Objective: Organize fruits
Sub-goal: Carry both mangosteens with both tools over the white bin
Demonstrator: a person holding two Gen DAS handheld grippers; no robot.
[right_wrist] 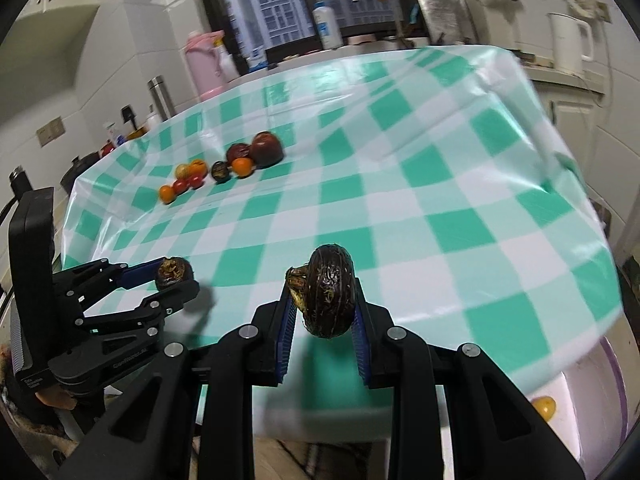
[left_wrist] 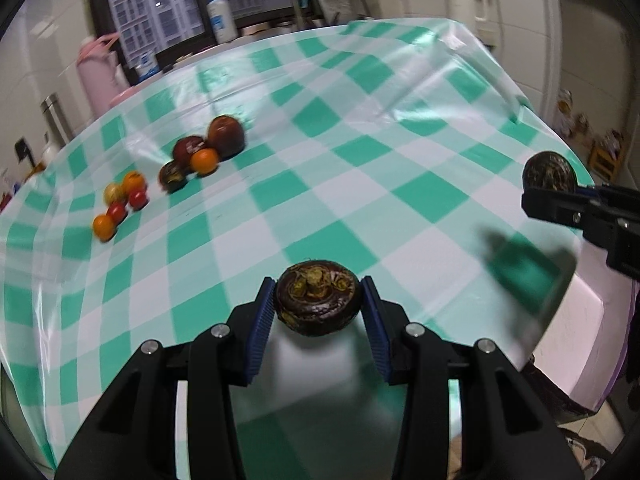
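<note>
My left gripper (left_wrist: 318, 300) is shut on a dark brown mangosteen (left_wrist: 316, 298), held above the near edge of the checked table; it also shows in the right wrist view (right_wrist: 174, 276). My right gripper (right_wrist: 322, 300) is shut on a second dark mangosteen (right_wrist: 330, 296), held on its side; it shows at the right in the left wrist view (left_wrist: 550, 178). A cluster of fruit lies at the far left of the table: two dark red apples (left_wrist: 226, 136), an orange (left_wrist: 205, 161), another mangosteen (left_wrist: 173, 176) and several small red and orange tomatoes (left_wrist: 120, 204).
The table carries a green-and-white checked cloth (left_wrist: 360, 152). A pink-rimmed white basin (right_wrist: 592, 392) with a yellow fruit (right_wrist: 543, 407) sits below the table's near right edge. Bottles, a pink flask (left_wrist: 98, 76) and a white kettle (left_wrist: 466, 0) stand behind the table.
</note>
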